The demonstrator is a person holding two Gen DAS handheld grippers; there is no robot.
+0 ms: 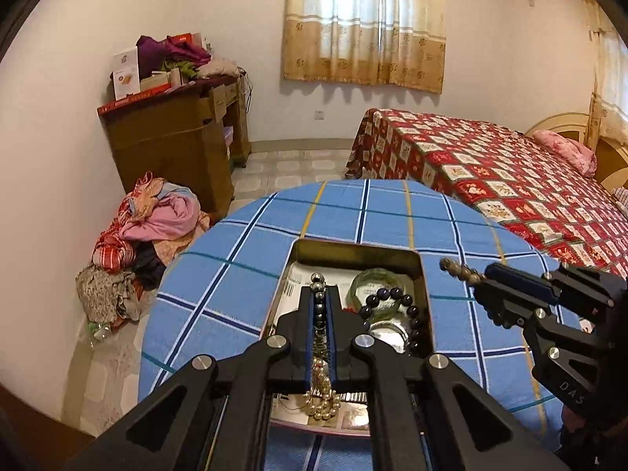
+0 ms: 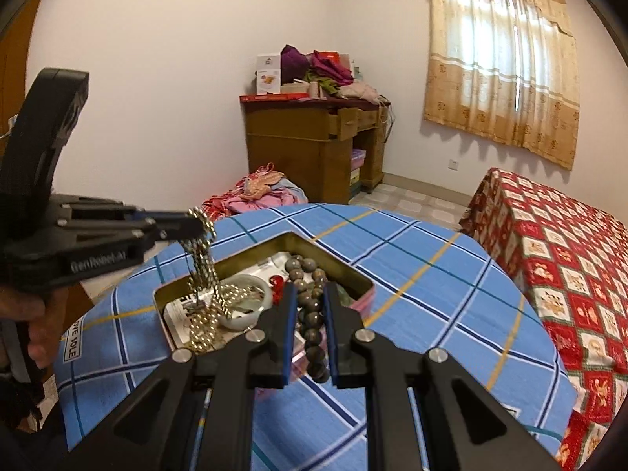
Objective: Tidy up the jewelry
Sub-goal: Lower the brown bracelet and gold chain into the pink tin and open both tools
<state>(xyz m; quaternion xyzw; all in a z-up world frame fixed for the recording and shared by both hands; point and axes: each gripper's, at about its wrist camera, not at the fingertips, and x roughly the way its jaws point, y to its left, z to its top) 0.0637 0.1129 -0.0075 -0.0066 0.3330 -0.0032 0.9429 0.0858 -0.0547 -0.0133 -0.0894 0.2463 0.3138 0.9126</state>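
Two hand-held claws lift strands of jewelry out of an open, shallow, gold-lined rectangular metal tin that rests on a round worktop covered with a blue plaid cloth. The left claw is clenched on a pale gold chain of small pearl-like beads; in the right wrist view the chain hangs from the claw tips in a loose bundle, its lower end trailing into the left part of the tin. The right claw is clenched on a strand of large grey-brown round beads, which runs between its blue-padded fingers and protrudes beyond the tips, above the tin's near right corner.

Left in the tin are a pale green translucent bangle, a bracelet of dark round beads, a small red faceted piece and printed paper lining the floor.

Step in hand, as judged: separating and extracting individual pieces from the mixed contents, one per claw.

The next move would call for raising the left claw until the chain's trailing end clears the tin and the bangle without snagging, then carrying each strand to its own clear patch of cloth. The chain is limp and will swing; the bead strand is heavier and may slip through the pads if tilted.
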